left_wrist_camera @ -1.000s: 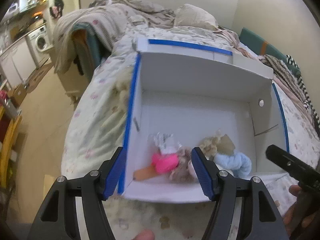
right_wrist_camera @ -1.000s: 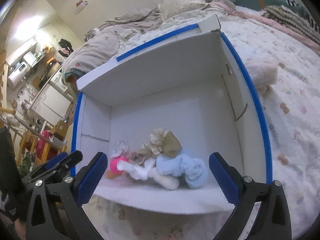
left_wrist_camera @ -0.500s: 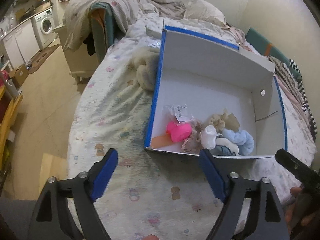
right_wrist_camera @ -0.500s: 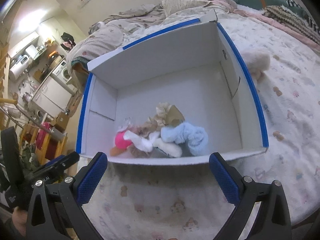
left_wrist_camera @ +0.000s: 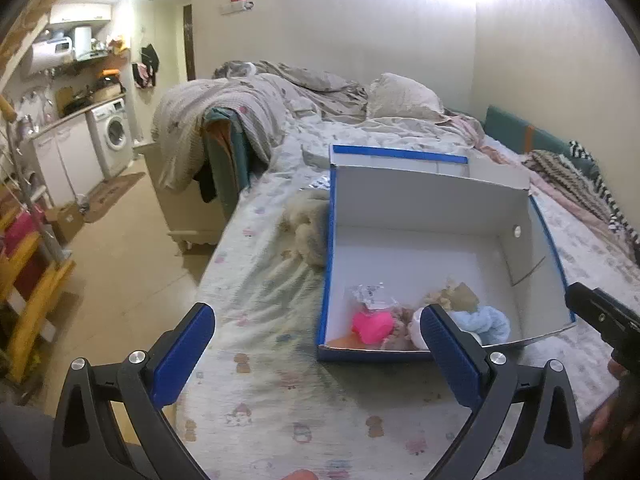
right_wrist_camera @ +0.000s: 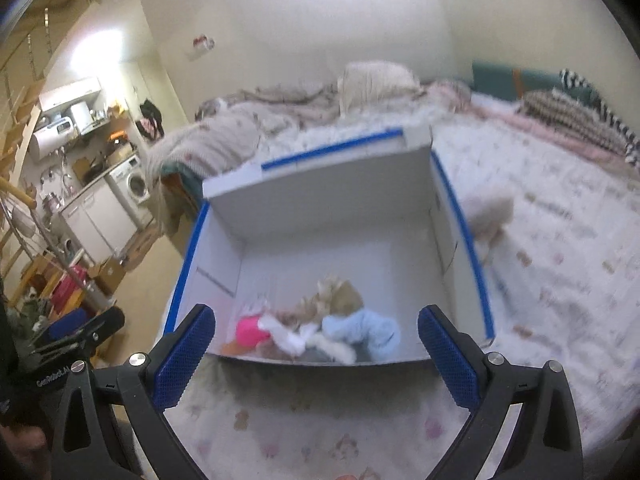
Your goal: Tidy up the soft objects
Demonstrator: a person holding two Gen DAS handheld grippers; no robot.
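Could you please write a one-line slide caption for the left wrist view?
Left gripper, fingers opening and empty, above a bed facing a blue-edged white box holding soft toys.

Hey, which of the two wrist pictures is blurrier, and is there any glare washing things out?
Right wrist view: smeared, the bedsheet print and box edges soft. Left wrist view: sharp, the pink toy crisp. Both: ceiling-light glare bleaches the wall at the top; fisheye bends the edges.

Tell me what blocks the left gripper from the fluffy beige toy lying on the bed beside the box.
Nothing visible does. The left gripper, jaws opening and empty, looks over bare bedsheet toward the beige toy, which lies against the outside of the box's blue-edged wall.
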